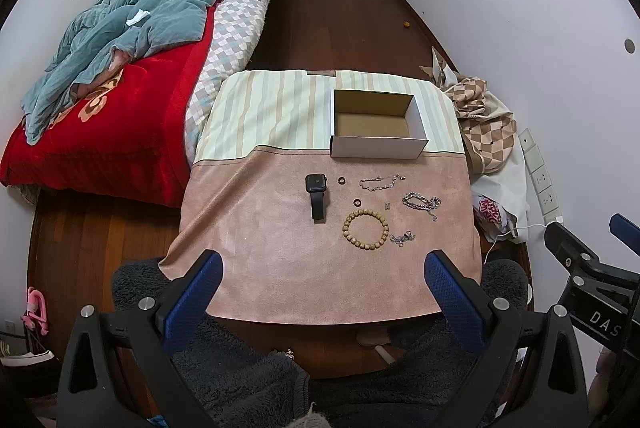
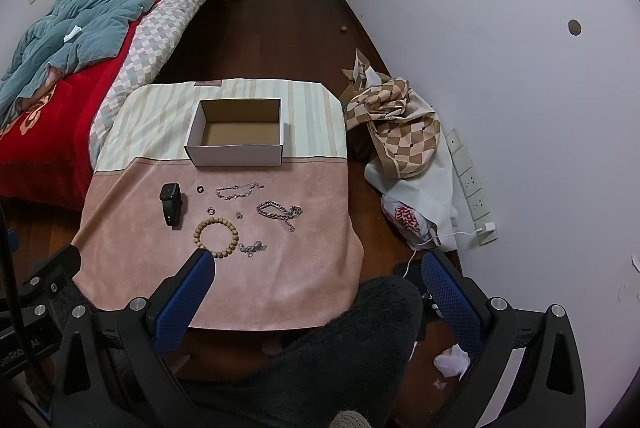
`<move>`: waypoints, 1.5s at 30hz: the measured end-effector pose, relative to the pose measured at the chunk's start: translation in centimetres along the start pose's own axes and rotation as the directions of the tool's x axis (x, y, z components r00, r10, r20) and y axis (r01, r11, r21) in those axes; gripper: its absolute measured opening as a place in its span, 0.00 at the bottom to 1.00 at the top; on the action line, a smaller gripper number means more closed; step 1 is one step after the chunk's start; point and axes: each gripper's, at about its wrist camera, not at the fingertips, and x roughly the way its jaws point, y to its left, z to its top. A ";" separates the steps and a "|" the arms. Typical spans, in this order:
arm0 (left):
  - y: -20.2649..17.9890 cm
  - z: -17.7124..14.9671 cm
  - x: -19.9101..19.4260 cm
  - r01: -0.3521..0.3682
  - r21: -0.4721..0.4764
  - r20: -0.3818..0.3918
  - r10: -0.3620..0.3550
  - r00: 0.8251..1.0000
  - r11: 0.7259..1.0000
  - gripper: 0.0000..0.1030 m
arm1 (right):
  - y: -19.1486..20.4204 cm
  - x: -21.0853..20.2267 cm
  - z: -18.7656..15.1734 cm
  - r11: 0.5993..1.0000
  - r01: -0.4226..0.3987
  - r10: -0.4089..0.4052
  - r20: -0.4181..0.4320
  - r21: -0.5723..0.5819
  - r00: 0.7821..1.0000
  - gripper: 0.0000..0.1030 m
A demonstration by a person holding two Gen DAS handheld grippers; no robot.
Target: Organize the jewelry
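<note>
Wooden beads, round and tan, form a closed bracelet (image 1: pixel 365 230) lying flat on the pink half of the cloth that covers the bench (image 1: pixel 280 268). Just left of it lies a black smartwatch (image 1: pixel 316 194), its square face dark and its strap stretched toward the near edge. Two small dark rings (image 1: pixel 341 181) (image 1: pixel 355 203) sit between the watch and the chains, apart from each other. A thin silver chain with pale links (image 1: pixel 381 182) lies just in front of the box, a heavier braided silver chain (image 1: pixel 422 204) sits to its right, and a small crumpled silver piece (image 1: pixel 403 238) lies just beside the bead bracelet. A tiny metal item (image 1: pixel 387 206) rests between the chains; I cannot tell what it is.

Behind all of this, on the striped half of the cloth, stands an open cardboard box (image 1: pixel 376 146), white outside, brown inside, with nothing visible in it.

Left tool (image 1: pixel 320 280) hangs over the near edge of the bench, its blue-padded fingers spread wide and gripping nothing. Right tool (image 2: pixel 316 278) is likewise wide apart and bare, its left finger (image 2: pixel 188 292) just short of the bead bracelet in its own view.
</note>
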 end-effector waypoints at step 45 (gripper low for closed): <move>4.7 2.8 24.7 -0.261 0.020 -0.240 0.258 0.936 0.965 1.00 | 12.0 29.9 -0.1 0.987 -0.135 0.093 -0.381 -0.086 0.920 0.65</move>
